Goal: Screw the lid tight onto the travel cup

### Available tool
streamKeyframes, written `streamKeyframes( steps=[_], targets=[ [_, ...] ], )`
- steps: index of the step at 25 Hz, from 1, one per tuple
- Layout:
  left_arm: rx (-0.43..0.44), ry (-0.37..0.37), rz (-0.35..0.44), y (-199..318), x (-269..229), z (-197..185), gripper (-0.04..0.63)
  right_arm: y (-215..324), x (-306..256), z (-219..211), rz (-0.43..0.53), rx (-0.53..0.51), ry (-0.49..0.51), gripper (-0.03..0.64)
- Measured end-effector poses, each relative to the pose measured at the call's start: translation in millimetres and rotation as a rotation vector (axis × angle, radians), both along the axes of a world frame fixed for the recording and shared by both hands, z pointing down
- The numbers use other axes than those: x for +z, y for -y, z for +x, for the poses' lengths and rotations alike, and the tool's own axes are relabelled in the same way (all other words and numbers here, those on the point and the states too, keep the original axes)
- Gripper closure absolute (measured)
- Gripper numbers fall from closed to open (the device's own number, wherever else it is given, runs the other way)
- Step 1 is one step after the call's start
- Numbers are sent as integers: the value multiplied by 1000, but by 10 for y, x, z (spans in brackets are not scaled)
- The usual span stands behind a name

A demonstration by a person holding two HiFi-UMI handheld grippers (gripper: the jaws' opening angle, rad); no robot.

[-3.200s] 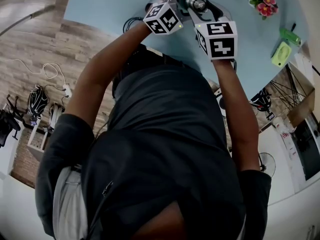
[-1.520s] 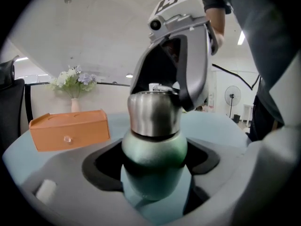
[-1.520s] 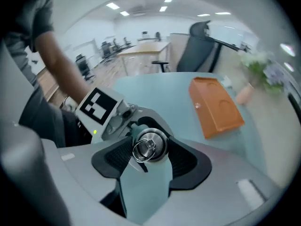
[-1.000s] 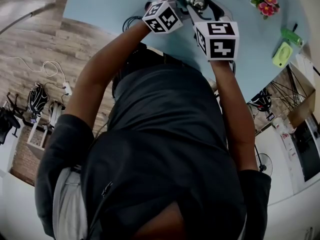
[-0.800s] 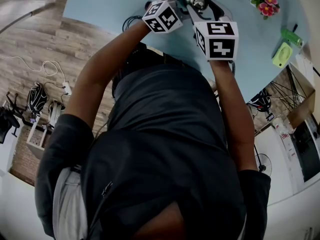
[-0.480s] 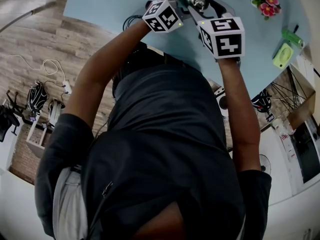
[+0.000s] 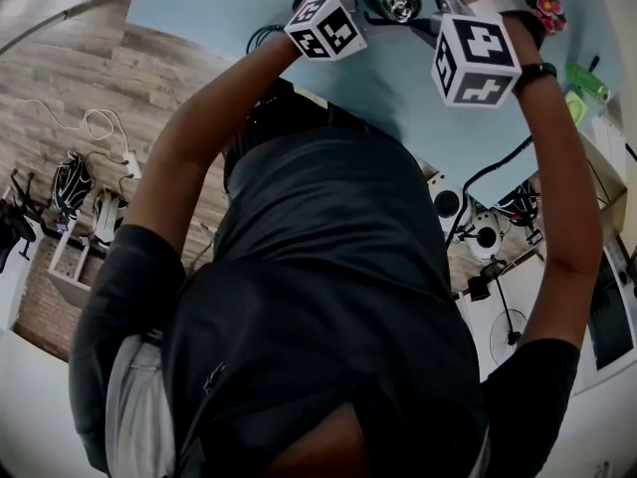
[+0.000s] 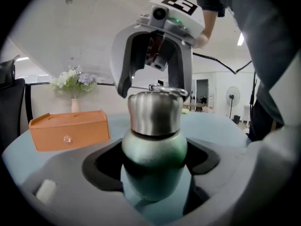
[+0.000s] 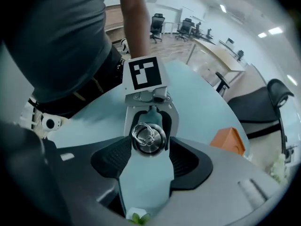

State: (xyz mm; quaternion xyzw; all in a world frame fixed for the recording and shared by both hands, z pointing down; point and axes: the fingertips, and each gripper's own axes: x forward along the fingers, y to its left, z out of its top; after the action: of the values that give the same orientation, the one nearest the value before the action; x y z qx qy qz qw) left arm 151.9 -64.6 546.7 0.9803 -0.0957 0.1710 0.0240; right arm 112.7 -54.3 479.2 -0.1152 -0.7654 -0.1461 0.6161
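A green travel cup (image 8: 155,154) with a steel lid (image 8: 155,113) stands upright between the jaws of my left gripper (image 8: 155,173), which is shut on its body. The lid carries a wire ring on top (image 9: 146,134). My right gripper (image 8: 154,92) hangs over the lid from above. Its jaws straddle the lid's top edge with a small gap on each side, so it is open. In the right gripper view the lid (image 9: 148,138) lies just past the fingertips. In the head view both grippers meet at the lid (image 7: 398,1) above the pale blue table (image 7: 199,8).
An orange box (image 8: 69,130) sits on the table to the cup's left, with a vase of flowers (image 8: 73,86) behind it. Pink flowers (image 7: 545,3) and a green object (image 7: 587,78) lie at the table's right side. A black office chair (image 9: 268,107) stands beyond the table.
My right gripper has swung to the right and upward around the lid, with the wrist turned. The left gripper and the cup have stayed in place.
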Motion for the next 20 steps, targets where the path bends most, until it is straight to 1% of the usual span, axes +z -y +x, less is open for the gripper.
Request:
streamKeyframes(
  steps=[2,3,4,6,8,10,12,14,17,19,20],
  targets=[
    [7,-2,2,-1,-2,0,169,-24,77,-49,-14,-65,-5,367],
    [12,-4,3,-2,-5,-1,169,-40,95,-62,-25,-76,-6,380],
    [17,-4,3,-4,-7,-4,170,-49,102,-68,-39,-65,-3,382],
    [25,-6,3,-9,-8,-8,170,-47,106,-68,-70,25,20,382],
    [31,-8,3,-16,-10,-10,169,-35,109,-70,-92,158,51,383],
    [32,-9,1,-16,-13,-19,169,-9,102,-86,-98,315,88,383],
    [30,-10,-4,-12,-12,-30,169,46,61,-122,-103,516,144,383],
    [30,-11,-10,-9,-8,-28,169,100,24,-126,-100,741,202,383],
    [33,-8,-11,-11,-10,-19,169,142,23,-85,-59,1044,270,383],
    [30,-5,-11,-13,-10,-22,169,159,23,-64,-23,1209,314,383],
    [27,-5,-12,-13,-9,-26,169,167,18,-59,-6,1275,335,383]
  ],
)
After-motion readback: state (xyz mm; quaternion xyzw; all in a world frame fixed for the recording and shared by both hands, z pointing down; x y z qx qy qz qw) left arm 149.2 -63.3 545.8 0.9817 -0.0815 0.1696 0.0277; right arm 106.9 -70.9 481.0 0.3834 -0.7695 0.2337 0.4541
